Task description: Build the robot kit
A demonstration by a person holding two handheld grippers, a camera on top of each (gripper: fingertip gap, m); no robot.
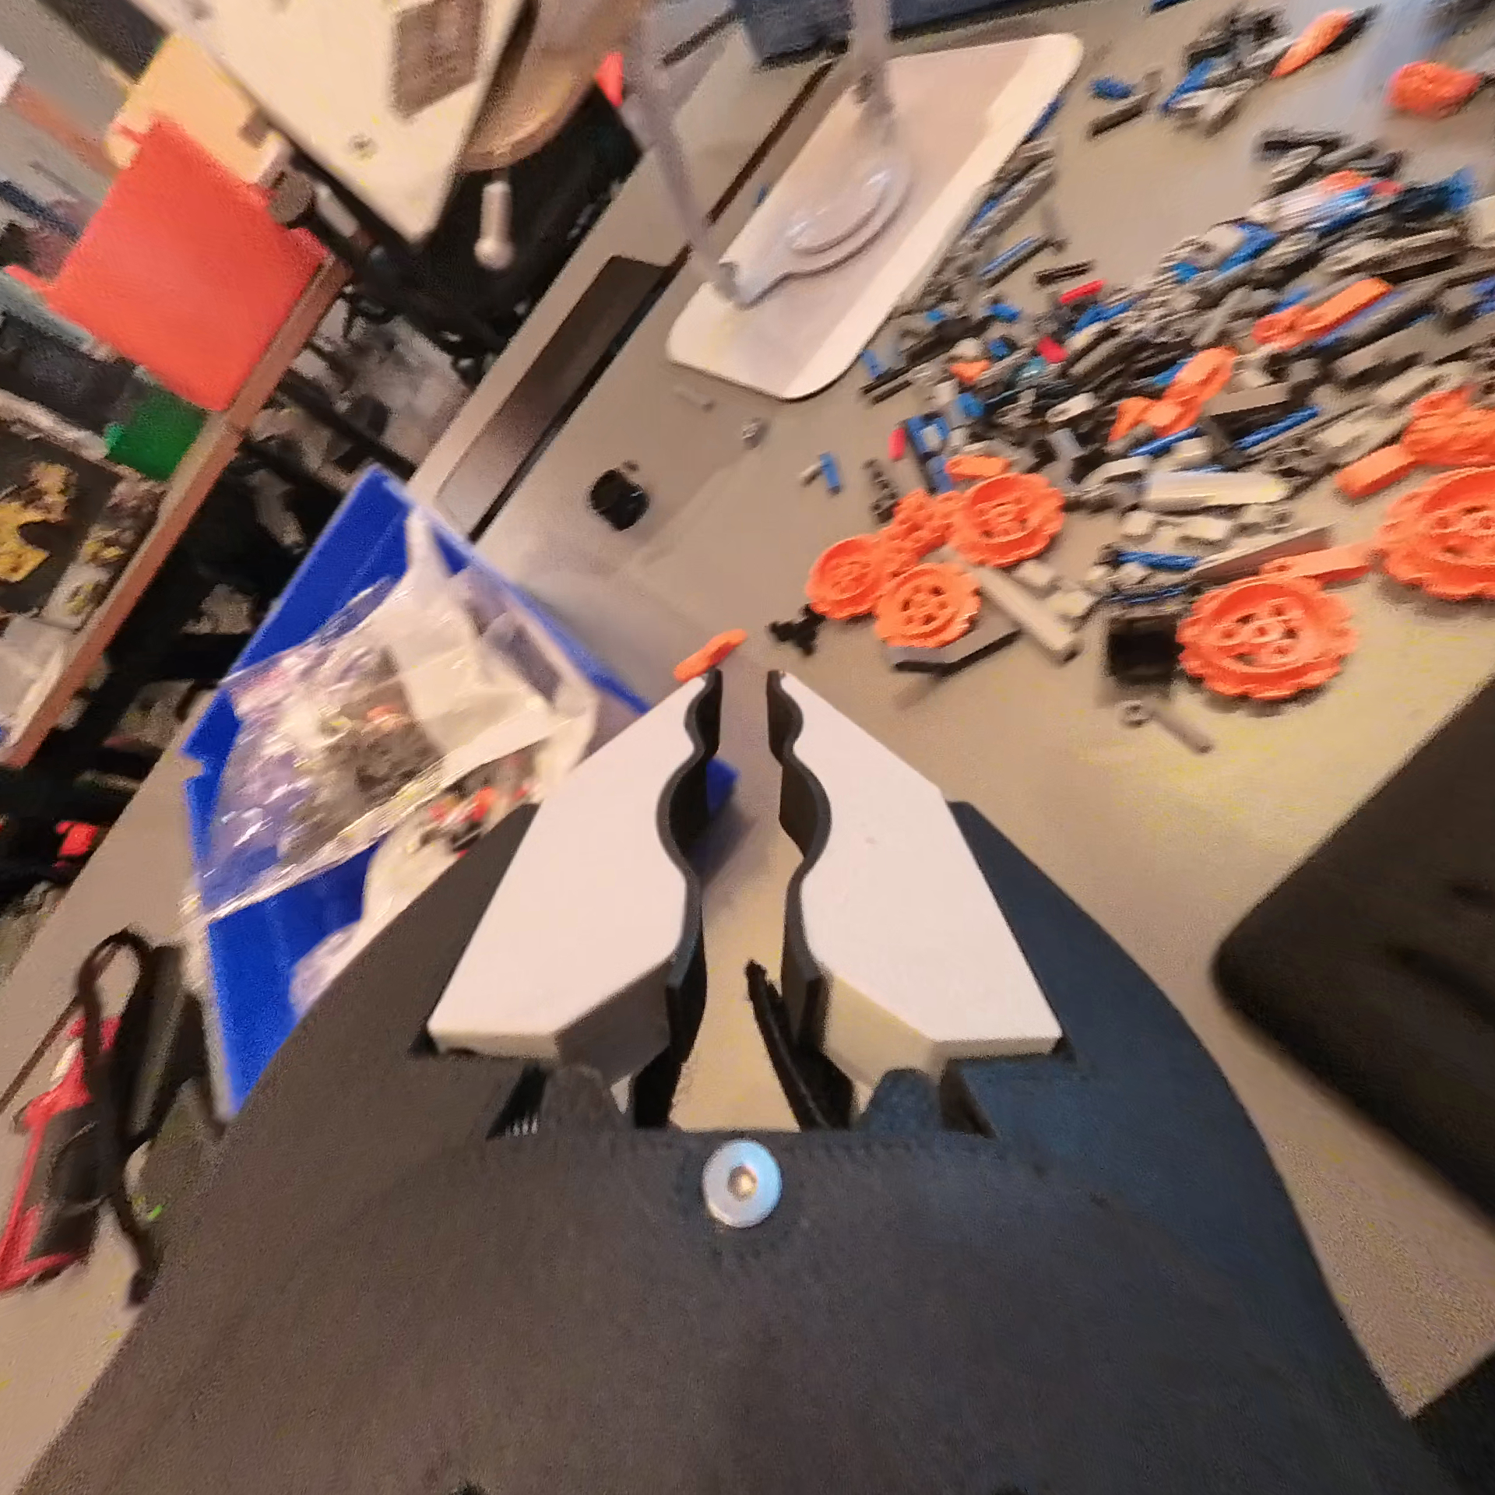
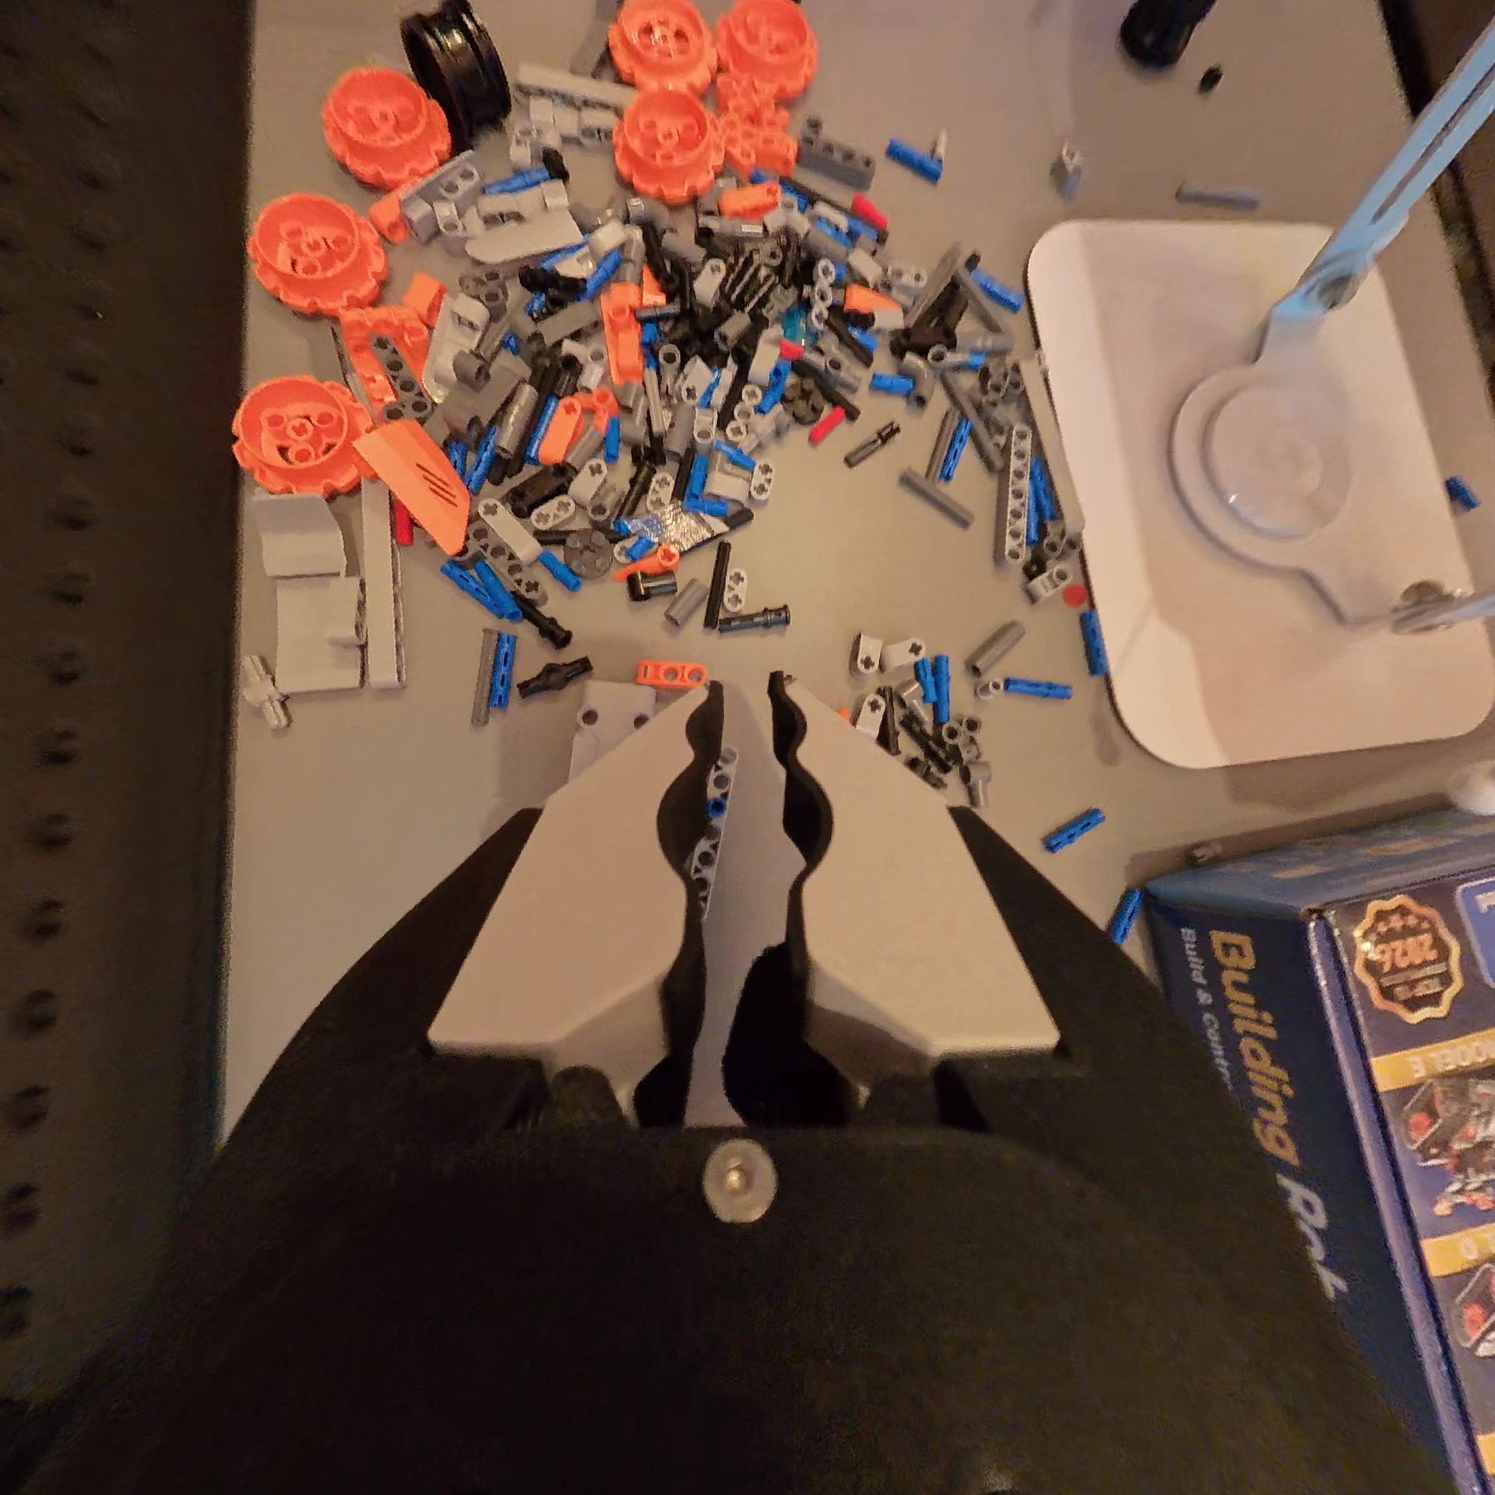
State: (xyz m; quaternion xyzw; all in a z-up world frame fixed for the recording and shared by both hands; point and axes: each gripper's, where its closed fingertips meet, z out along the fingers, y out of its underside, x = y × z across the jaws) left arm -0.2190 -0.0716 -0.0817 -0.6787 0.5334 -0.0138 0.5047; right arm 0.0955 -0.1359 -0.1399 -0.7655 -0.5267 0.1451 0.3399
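My left gripper (image 1: 744, 688) hovers over a grey table (image 1: 930, 809), its jaws a narrow gap apart with nothing between them. A small orange piece (image 1: 710, 652) lies just past its left fingertip. Orange toothed wheels (image 1: 922, 603) and a pile of small building parts (image 1: 1173, 388) lie ahead to the right. My right gripper (image 2: 744, 688) points down at the same table (image 2: 809, 558), jaws also a narrow gap apart. A grey holed beam with blue pins (image 2: 716, 817) shows in the gap beside the left pad; the jaws do not clamp it. A small orange holed piece (image 2: 670, 671) lies by the left fingertip.
A blue bin (image 1: 267, 930) holding a clear plastic bag (image 1: 364, 728) stands at the left. A white stand base (image 1: 874, 210) is at the back; it also shows in the right wrist view (image 2: 1213, 566). A blue printed box (image 2: 1335, 1132) sits at the lower right. A dark mat (image 1: 1391, 971) lies right. The gap from one gripper's tips to the other's is roughly 35 cm.
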